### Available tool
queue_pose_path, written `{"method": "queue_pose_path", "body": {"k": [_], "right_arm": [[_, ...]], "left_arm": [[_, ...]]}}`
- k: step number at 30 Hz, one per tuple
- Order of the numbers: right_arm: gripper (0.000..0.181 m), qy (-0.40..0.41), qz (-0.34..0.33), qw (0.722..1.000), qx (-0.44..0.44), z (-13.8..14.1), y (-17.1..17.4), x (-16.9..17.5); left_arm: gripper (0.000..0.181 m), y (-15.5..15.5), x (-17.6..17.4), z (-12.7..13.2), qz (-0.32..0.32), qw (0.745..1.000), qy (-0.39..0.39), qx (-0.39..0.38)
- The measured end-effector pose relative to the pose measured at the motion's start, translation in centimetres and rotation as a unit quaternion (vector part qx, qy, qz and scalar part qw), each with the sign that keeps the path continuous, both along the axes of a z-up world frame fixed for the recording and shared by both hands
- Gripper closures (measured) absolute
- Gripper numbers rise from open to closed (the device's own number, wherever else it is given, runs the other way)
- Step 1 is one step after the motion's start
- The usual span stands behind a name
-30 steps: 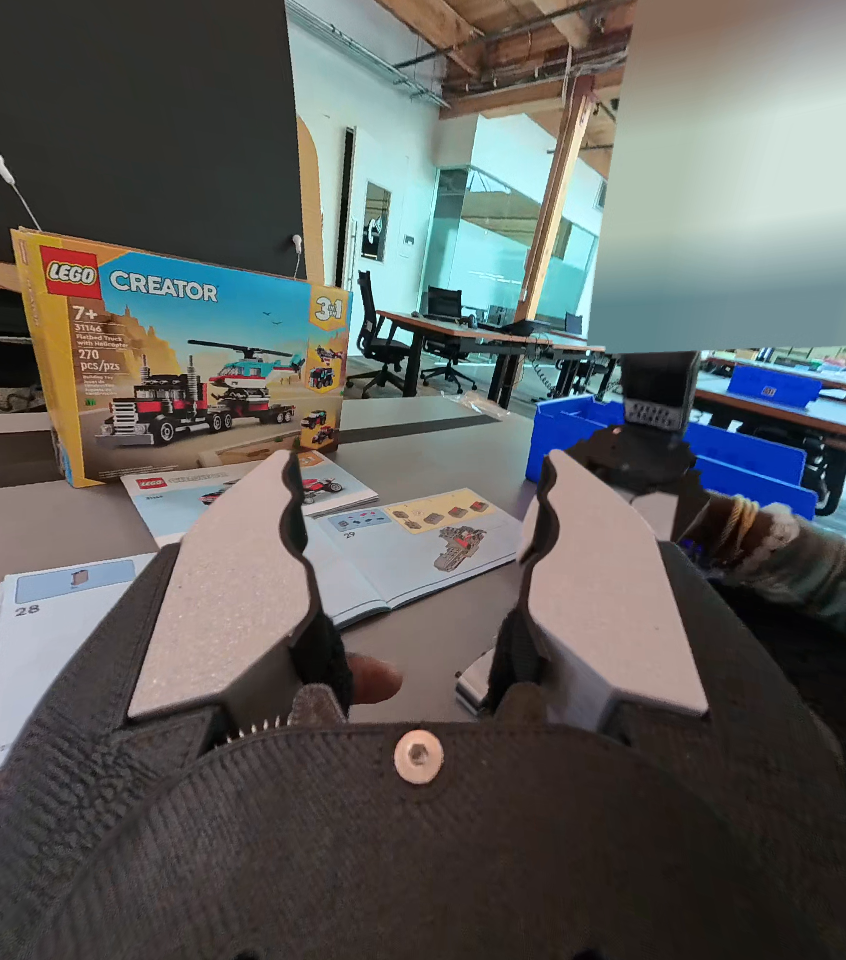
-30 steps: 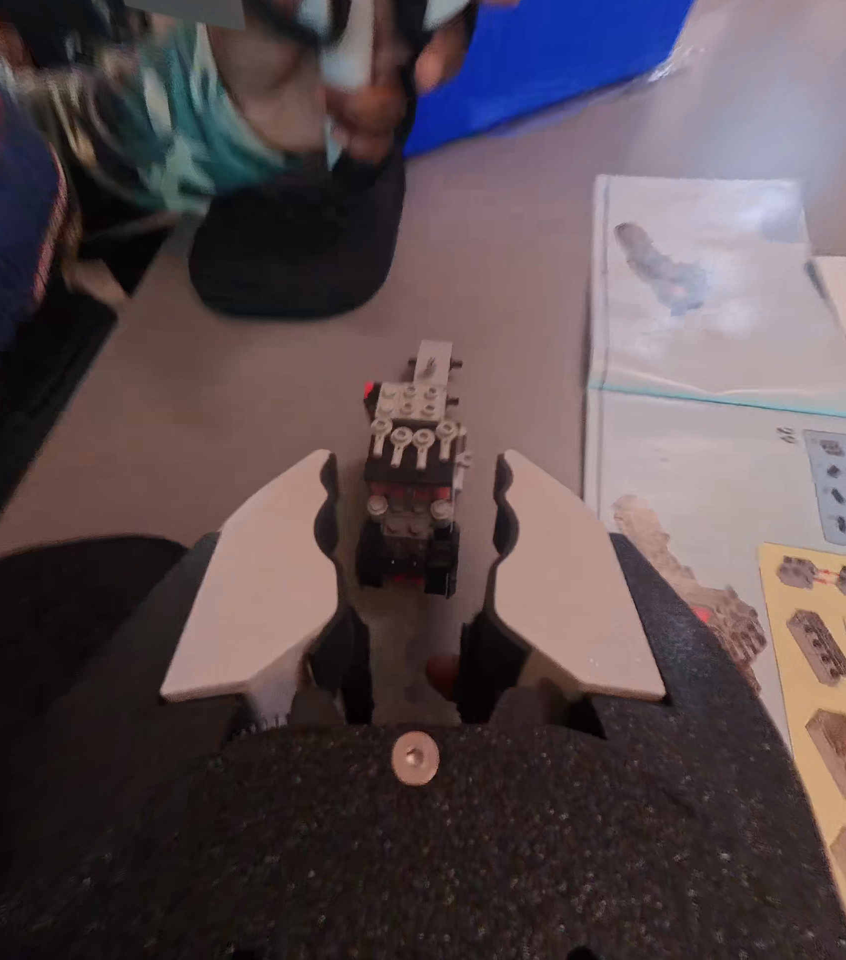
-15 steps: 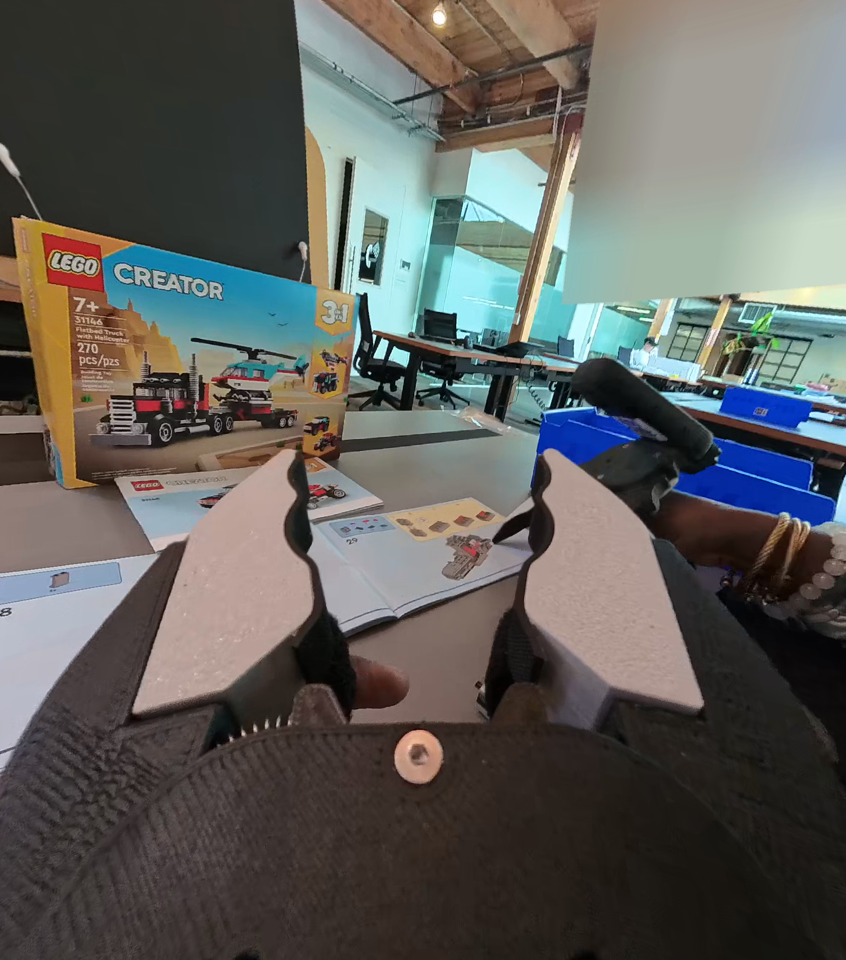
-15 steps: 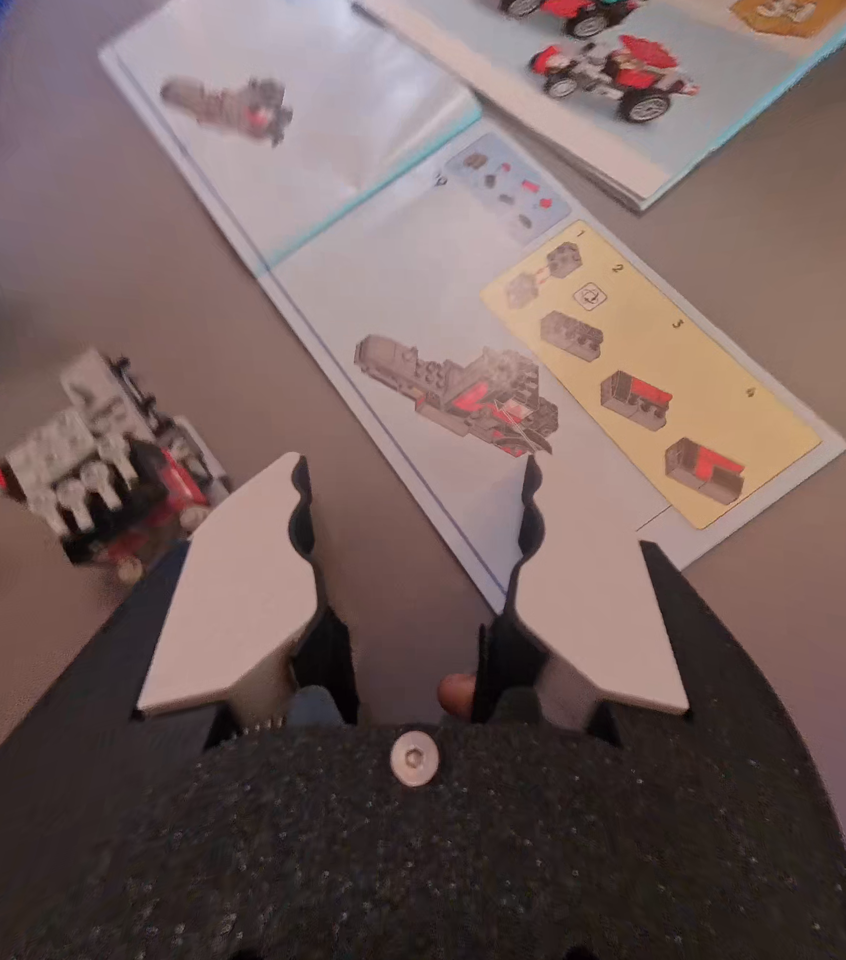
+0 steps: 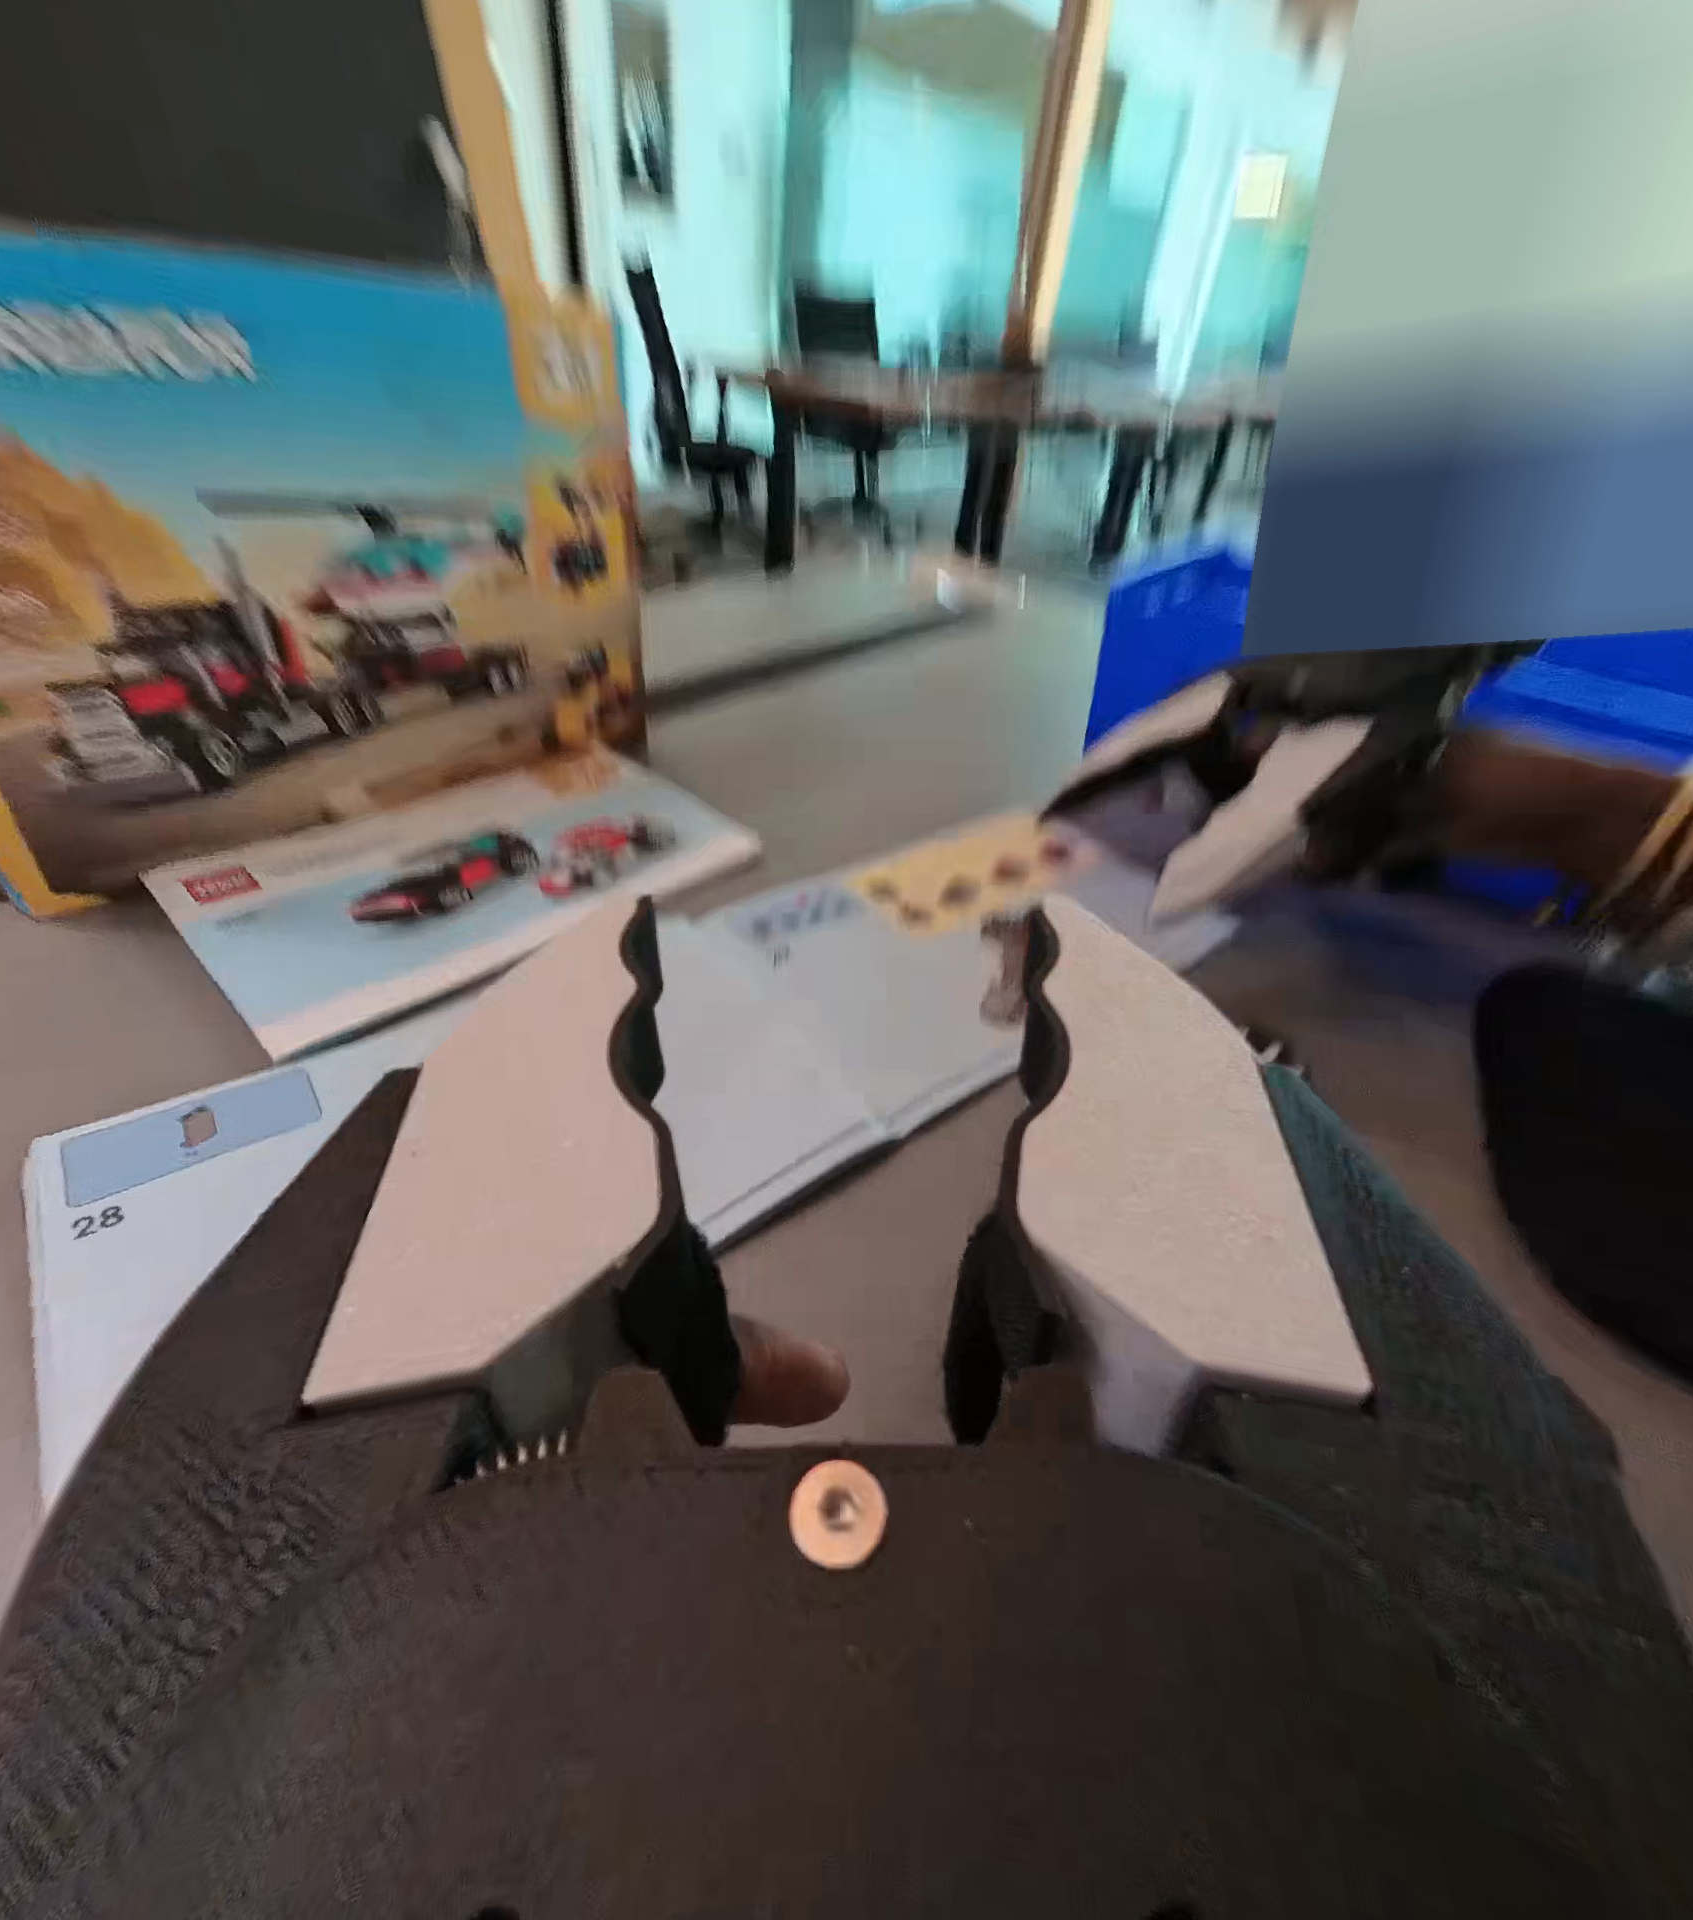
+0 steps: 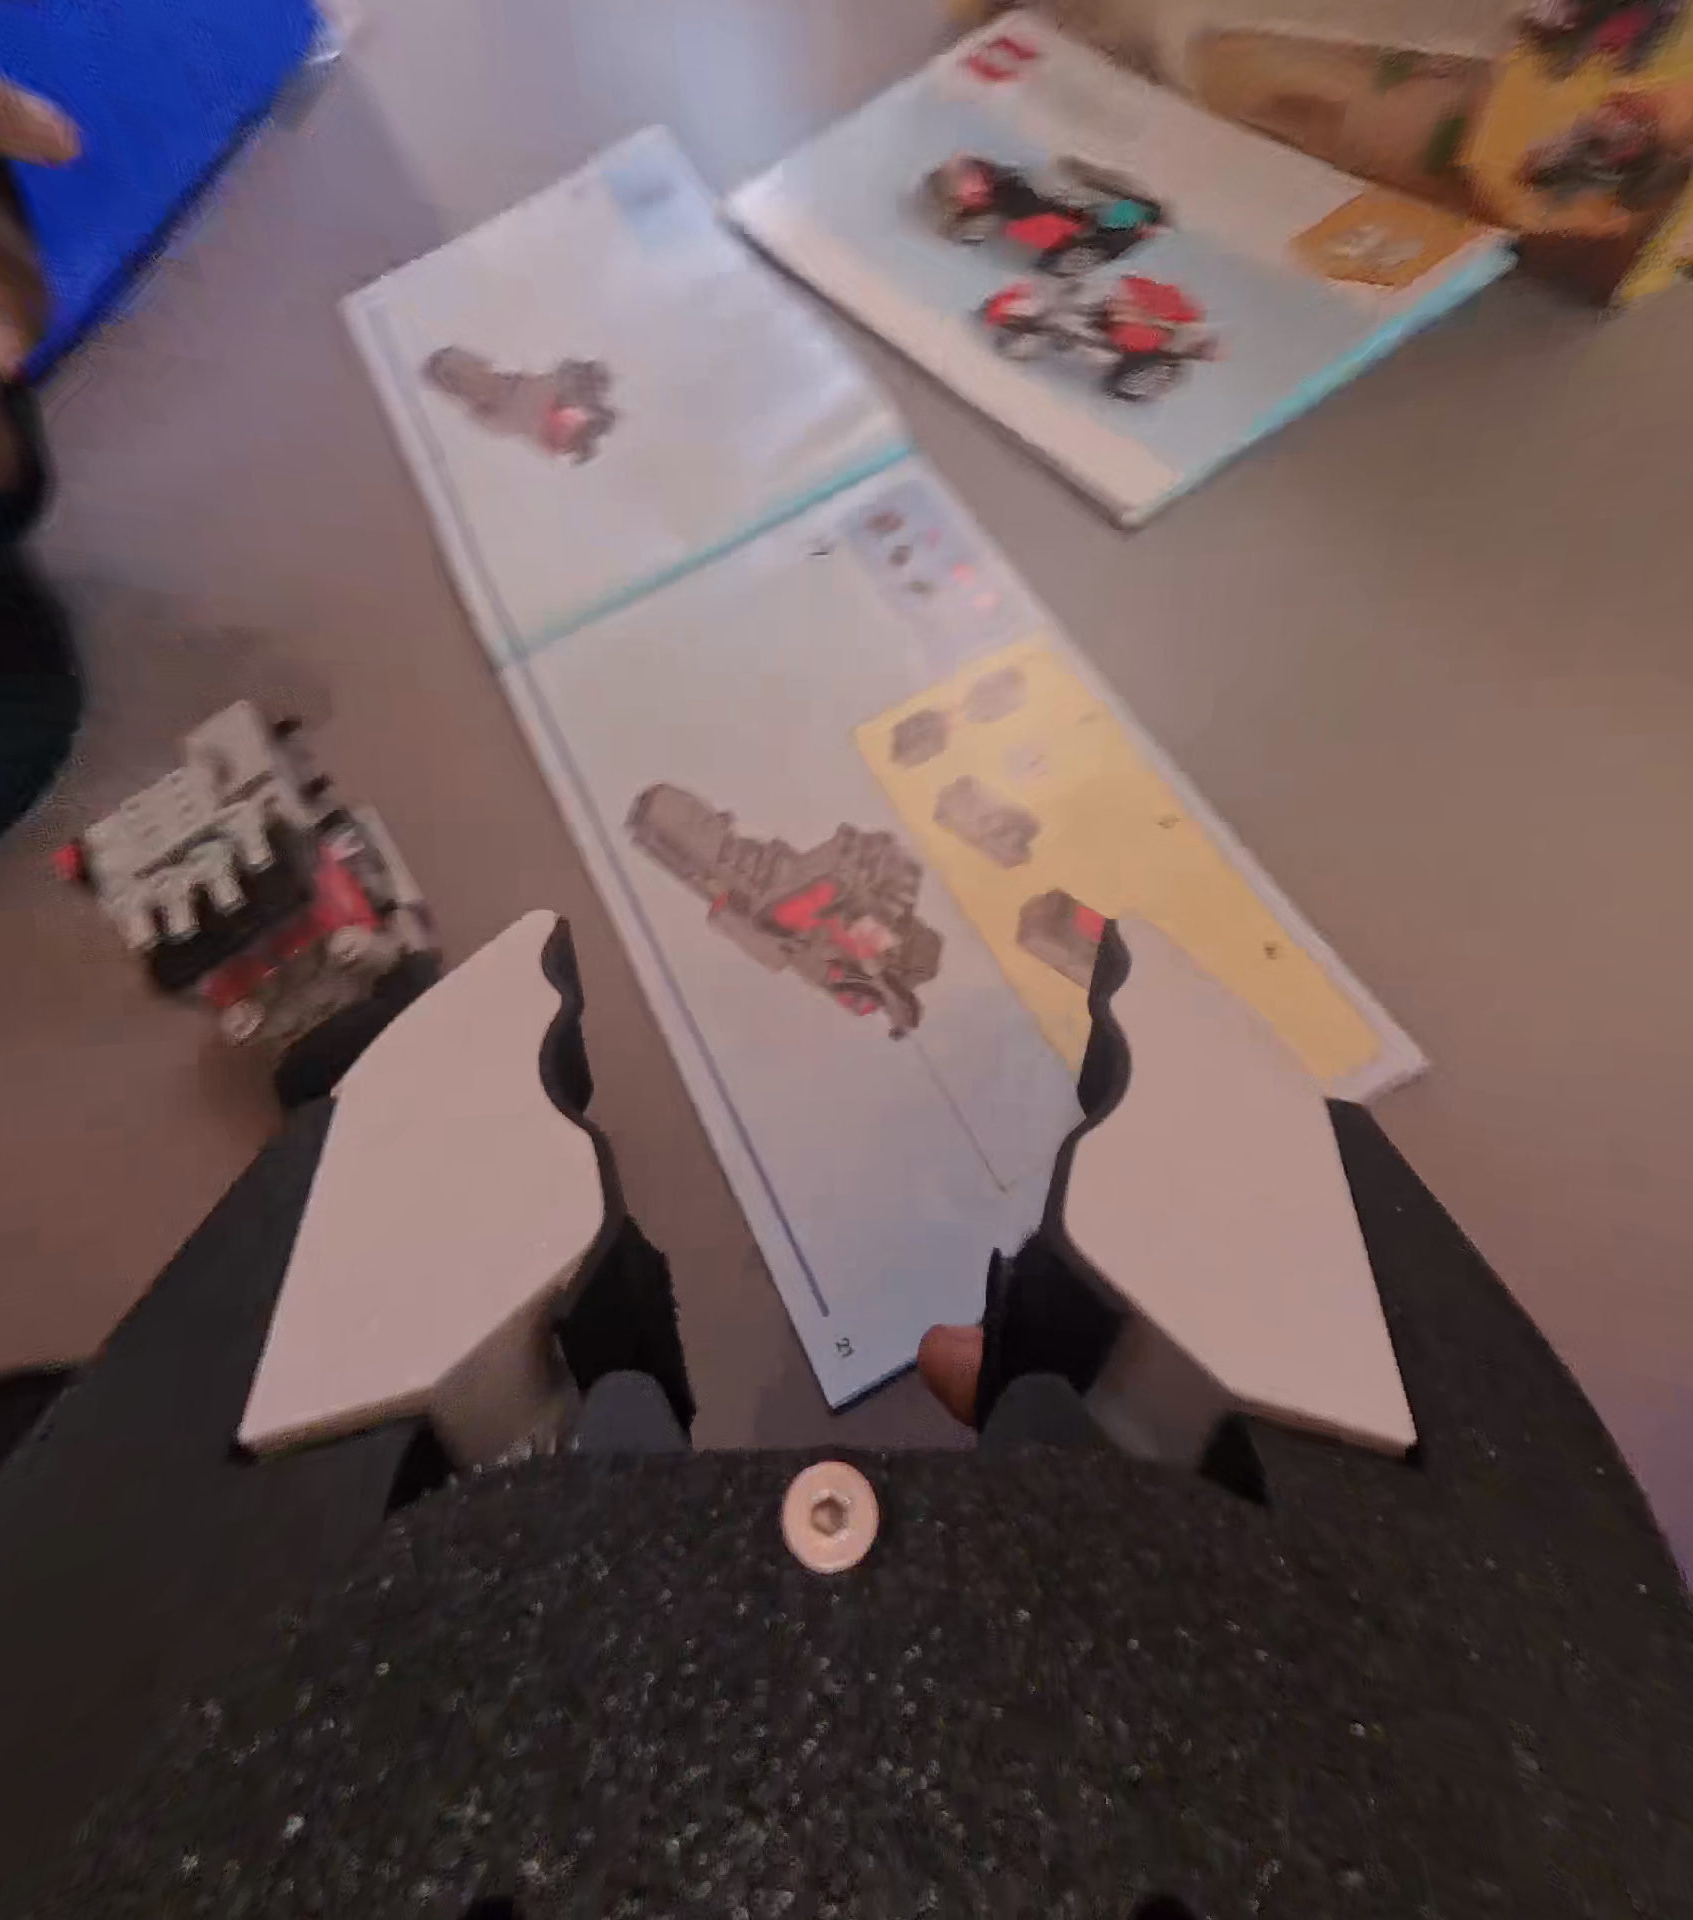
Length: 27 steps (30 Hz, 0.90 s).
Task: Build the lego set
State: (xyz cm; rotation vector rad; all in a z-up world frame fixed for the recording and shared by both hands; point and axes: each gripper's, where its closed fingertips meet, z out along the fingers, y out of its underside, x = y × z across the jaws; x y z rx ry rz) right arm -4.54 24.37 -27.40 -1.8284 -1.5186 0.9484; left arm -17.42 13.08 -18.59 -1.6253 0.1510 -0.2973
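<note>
A partly built grey, black and red lego model (image 6: 250, 883) stands on the grey table (image 6: 1444, 727), just left of my right gripper's left finger. My right gripper (image 6: 831, 935) is open and empty, hovering over the open instruction booklet (image 6: 769, 623). My left gripper (image 5: 837, 925) is open and empty, held low over the table and pointing at the same booklet (image 5: 821, 997). The right gripper also shows in the left wrist view (image 5: 1195, 821), at the right above the booklet. The model is not visible in the left wrist view.
The lego box (image 5: 229, 540) stands upright at the back left, with a closed booklet (image 5: 468, 894) lying before it. A blue bin (image 5: 1164, 644) sits at the back right. Another open page (image 5: 135, 1226) lies near my left gripper. A person's dark sleeve (image 5: 1652, 1174) is at the right.
My right gripper has swung off the model and over the open booklet, and it has opened a little wider. My left gripper has shifted and the view is blurred by motion.
</note>
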Motion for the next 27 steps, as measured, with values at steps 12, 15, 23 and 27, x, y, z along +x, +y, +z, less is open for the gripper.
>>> {"method": "queue_pose_path", "body": {"k": [12,15,23,27], "right_arm": [[0.057,-0.057,-0.079,0.995,-0.023,-2.3,-1.4,0.5],[0.054,-0.055,-0.085,0.994,-0.030,-2.2,-1.5,0.1],[0.053,-0.070,-0.047,0.996,-0.041,-2.1,-2.3,-1.6],[0.059,-0.054,-0.041,0.997,-0.048,-1.9,-2.0,-2.4]], "left_arm": [[0.164,7.8,0.1,-10.6,-0.098,0.927,0.228,-0.283],[0.177,7.2,0.6,-11.5,-0.110,0.924,0.215,-0.297],[0.181,6.9,0.9,-11.6,-0.114,0.925,0.205,-0.298],[0.180,6.9,0.9,-11.6,-0.105,0.929,0.209,-0.288]]}}
